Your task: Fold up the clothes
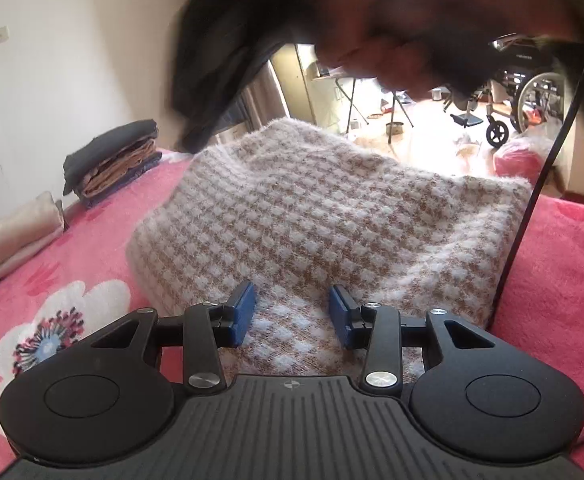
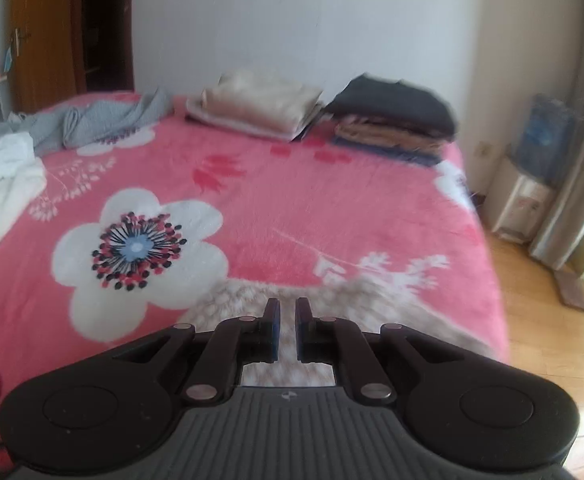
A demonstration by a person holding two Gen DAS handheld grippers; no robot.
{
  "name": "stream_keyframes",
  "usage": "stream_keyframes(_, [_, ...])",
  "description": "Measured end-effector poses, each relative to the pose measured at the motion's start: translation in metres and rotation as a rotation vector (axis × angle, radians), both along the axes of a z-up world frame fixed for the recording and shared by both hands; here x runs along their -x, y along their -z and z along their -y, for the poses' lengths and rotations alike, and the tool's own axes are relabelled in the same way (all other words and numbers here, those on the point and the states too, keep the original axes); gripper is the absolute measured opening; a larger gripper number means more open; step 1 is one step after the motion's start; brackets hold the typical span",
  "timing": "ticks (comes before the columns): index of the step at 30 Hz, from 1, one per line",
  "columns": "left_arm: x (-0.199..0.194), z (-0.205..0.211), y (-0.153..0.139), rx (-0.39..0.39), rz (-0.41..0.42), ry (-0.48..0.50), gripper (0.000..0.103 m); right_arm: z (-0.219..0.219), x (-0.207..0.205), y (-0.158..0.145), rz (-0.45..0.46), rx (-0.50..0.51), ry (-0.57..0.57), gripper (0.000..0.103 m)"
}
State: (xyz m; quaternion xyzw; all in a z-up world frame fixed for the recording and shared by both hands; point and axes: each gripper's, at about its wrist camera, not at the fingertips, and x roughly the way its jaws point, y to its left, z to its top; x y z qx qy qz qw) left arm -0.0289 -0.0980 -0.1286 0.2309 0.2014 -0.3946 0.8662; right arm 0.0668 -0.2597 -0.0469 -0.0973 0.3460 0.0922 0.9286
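A fuzzy beige-and-white checked sweater (image 1: pixel 311 208) lies folded on the pink flowered blanket (image 1: pixel 52 272). My left gripper (image 1: pixel 292 292) sits low over its near edge. Its blue pads (image 1: pixel 244 316) stand apart, with flat knit showing between them and none pinched. In the right wrist view the same sweater (image 2: pixel 228 300) is a blurred patch under my right gripper (image 2: pixel 287 304). That gripper's jaws are shut to a narrow slit with nothing in it, and it hangs above the cloth.
A dark-topped folded stack (image 2: pixel 395 120) and a beige one (image 2: pixel 260 104) sit at the bed's far side. Loose grey (image 2: pixel 92 124) and white (image 2: pixel 0 176) garments lie at left. A person's blurred body (image 1: pixel 411 20) leans over the sweater, beside a black cable (image 1: pixel 531 200). Wooden floor (image 2: pixel 539 340) borders the bed's right edge.
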Motion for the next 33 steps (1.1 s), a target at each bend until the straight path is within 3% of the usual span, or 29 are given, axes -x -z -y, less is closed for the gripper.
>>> stream_keyframes(2, [0.0, 0.0, 0.0, 0.0, -0.002, 0.002, 0.041, 0.008, 0.017, 0.005, -0.019, 0.074, 0.046, 0.008])
stream_keyframes(6, [0.003, 0.004, 0.002, -0.011, 0.02, 0.021, 0.042, 0.038, 0.016, 0.076, -0.133, 0.075, 0.118, 0.006])
stream_keyframes(12, [-0.004, 0.002, -0.004, -0.012, -0.046, 0.007, 0.043, 0.033, 0.044, 0.009, -0.09, -0.012, 0.081, 0.008])
stream_keyframes(15, [-0.005, 0.004, -0.002, -0.008, -0.058, 0.005, 0.044, 0.033, 0.057, 0.019, -0.165, -0.013, 0.049, 0.008])
stream_keyframes(17, [-0.002, 0.008, 0.0, -0.02, -0.04, 0.014, 0.047, 0.036, 0.051, 0.064, -0.231, 0.03, 0.064, 0.008])
stream_keyframes(18, [-0.001, 0.009, 0.001, -0.028, -0.027, 0.016, 0.048, 0.038, 0.052, 0.067, -0.208, 0.018, 0.06, 0.008])
stream_keyframes(19, [0.0, 0.009, 0.0, -0.032, -0.026, 0.016, 0.048, 0.039, 0.053, 0.068, -0.19, 0.005, 0.058, 0.007])
stream_keyframes(23, [-0.004, 0.004, -0.004, -0.032, -0.06, 0.023, 0.049, 0.047, 0.07, 0.018, -0.182, -0.004, 0.076, 0.008])
stream_keyframes(25, [-0.006, 0.003, -0.004, -0.023, -0.074, 0.019, 0.049, 0.053, 0.084, 0.01, -0.207, -0.003, 0.046, 0.008])
stream_keyframes(27, [-0.004, 0.006, -0.002, -0.027, -0.063, 0.023, 0.051, 0.054, 0.088, 0.024, -0.267, 0.01, 0.019, 0.008])
stream_keyframes(30, [0.001, 0.013, 0.001, -0.065, -0.018, 0.042, 0.057, 0.057, 0.091, 0.079, -0.309, 0.082, 0.017, 0.008])
stream_keyframes(33, [0.006, 0.011, -0.005, -0.103, 0.008, 0.068, 0.057, 0.058, 0.105, 0.06, -0.257, 0.073, -0.011, 0.009])
